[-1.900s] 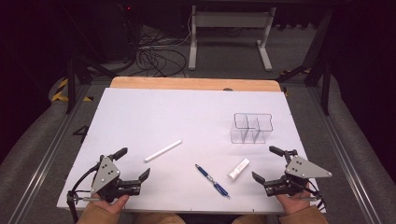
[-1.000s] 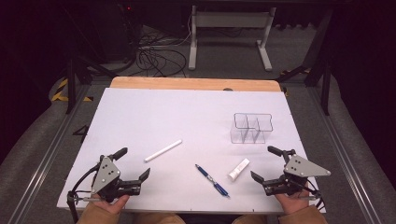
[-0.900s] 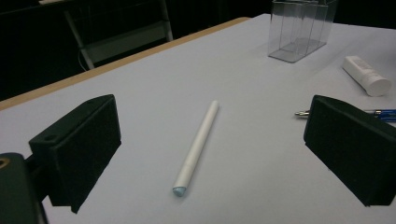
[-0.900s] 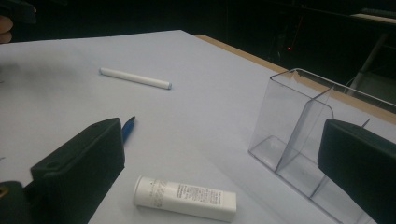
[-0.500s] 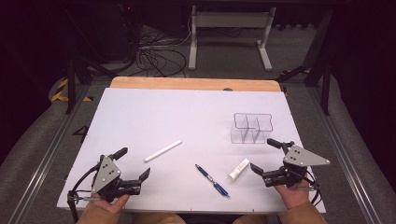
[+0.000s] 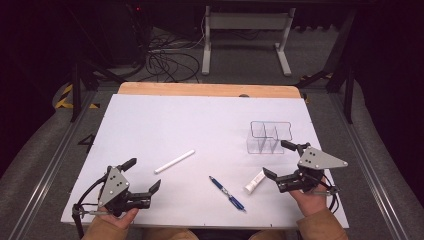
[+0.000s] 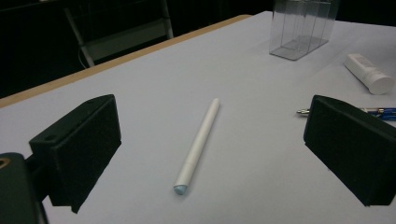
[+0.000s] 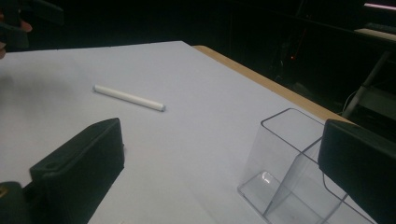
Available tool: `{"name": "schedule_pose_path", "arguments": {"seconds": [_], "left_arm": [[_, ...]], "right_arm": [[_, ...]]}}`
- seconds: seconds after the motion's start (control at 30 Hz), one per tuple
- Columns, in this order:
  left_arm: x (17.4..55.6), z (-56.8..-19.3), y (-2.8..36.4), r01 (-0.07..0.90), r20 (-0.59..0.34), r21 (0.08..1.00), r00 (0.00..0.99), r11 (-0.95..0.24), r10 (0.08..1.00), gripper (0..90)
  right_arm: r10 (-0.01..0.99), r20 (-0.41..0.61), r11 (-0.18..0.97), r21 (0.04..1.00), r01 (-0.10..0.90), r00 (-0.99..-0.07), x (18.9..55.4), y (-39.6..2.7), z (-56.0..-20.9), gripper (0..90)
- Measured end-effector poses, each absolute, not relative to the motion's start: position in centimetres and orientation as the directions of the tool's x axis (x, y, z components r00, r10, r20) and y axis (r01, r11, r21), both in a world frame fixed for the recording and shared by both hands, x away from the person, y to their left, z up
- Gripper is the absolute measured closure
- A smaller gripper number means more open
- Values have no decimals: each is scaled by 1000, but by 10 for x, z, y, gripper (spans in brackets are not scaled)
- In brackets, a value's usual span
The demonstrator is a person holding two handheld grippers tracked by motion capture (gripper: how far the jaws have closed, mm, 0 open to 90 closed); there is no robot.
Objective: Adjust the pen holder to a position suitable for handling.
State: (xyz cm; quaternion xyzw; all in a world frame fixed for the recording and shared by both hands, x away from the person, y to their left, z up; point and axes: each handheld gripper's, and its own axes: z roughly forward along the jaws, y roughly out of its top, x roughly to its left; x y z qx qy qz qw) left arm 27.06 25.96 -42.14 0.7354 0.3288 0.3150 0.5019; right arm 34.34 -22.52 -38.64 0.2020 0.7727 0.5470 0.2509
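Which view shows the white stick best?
The left gripper view: the white stick lies whole and close between the open jaws, its bluish tip toward the camera. The high view shows the stick small, ahead of the left gripper. The right gripper view shows it far off.

Table [image 6: 165, 115], w/ a white sheet covering most of the top and a wood strip [image 6: 200, 89] showing along the far edge. White pen [image 6: 174, 161] lying slantwise left of centre. Blue pen [image 6: 227, 194] lying near the front edge, white tube [image 6: 254, 182] just beside it to the right. Clear divided holder [image 6: 270, 137] standing upright further back on the right, apart from the rest.
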Motion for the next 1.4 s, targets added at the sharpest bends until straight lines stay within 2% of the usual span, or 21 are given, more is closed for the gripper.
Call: {"name": "schedule_pose_path", "arguments": {"seconds": [0.2, 0.43, 0.57, 0.7, 1.4], "left_arm": [[271, -422, 259, 168, 134, 945, 588, -282, 798, 49], [271, -422, 259, 174, 129, 944, 590, -282, 797, 52], [271, -422, 259, 173, 131, 943, 590, -284, 796, 52], [272, -422, 259, 175, 128, 943, 590, -281, 797, 52], [272, -422, 260, 179, 127, 942, 592, -283, 796, 54]], "right_arm": [[582, -182, 337, 941, 32, -792, 344, -226, -383, 41], [601, -133, 354, 928, 114, -789, 349, -230, -380, 127], [587, -156, 367, 926, 89, -794, 351, -227, -371, 162], [582, -196, 461, 879, 121, -790, 358, -223, -367, 179], [547, -221, 591, 785, 185, -807, 398, -216, -350, 256]]}}
